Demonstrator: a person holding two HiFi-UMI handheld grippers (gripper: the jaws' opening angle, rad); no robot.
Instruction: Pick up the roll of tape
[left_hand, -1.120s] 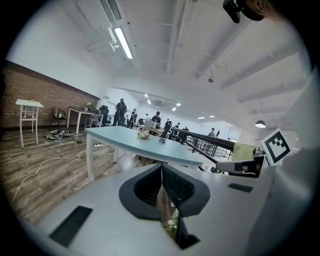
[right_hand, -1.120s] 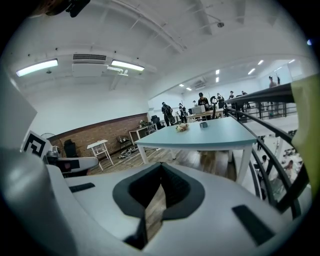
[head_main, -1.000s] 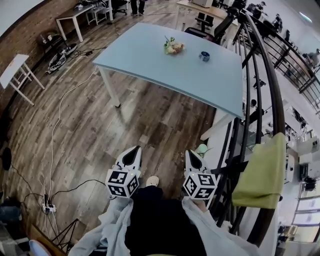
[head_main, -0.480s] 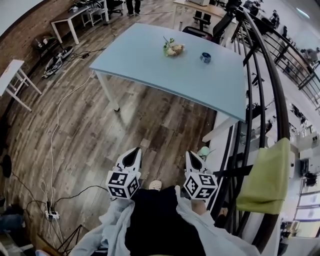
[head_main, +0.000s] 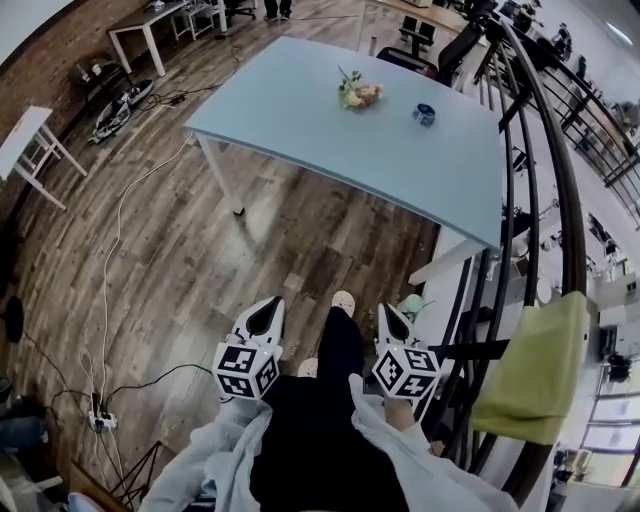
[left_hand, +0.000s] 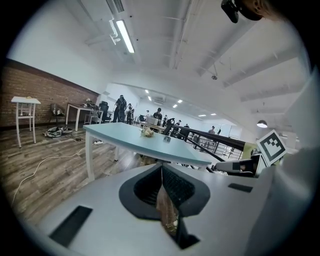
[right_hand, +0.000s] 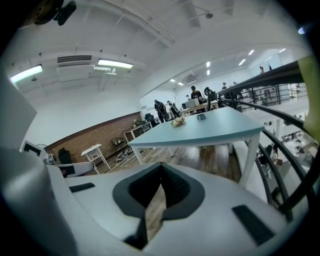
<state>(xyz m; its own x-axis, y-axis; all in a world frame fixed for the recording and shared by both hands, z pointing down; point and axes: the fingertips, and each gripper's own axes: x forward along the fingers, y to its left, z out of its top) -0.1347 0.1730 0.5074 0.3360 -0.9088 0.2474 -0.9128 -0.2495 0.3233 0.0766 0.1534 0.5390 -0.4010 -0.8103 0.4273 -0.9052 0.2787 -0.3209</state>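
The roll of tape (head_main: 424, 114) is a small dark blue ring lying on the far right part of the light blue table (head_main: 300, 110), beside a little bunch of flowers (head_main: 360, 93). Both grippers hang low over the wooden floor, well short of the table. My left gripper (head_main: 268, 302) is shut with nothing in it, and so is my right gripper (head_main: 388, 310). In the left gripper view the tape (left_hand: 167, 139) is a tiny dark spot on the table beyond the shut left gripper (left_hand: 161, 166). The right gripper view has the tape (right_hand: 201, 117) far beyond the shut right gripper (right_hand: 160, 166).
A black railing (head_main: 530, 150) curves along the right, with a green cloth (head_main: 530, 365) draped over it. Cables (head_main: 110, 250) trail across the floor at the left. A small white table (head_main: 30, 140) stands at the left edge. The person's dark trouser leg and shoe (head_main: 343, 303) reach between the grippers.
The person's leg and shoe have swung forward between the two grippers. The table has shifted slightly right in the head view. Both grippers stay shut and side by side.
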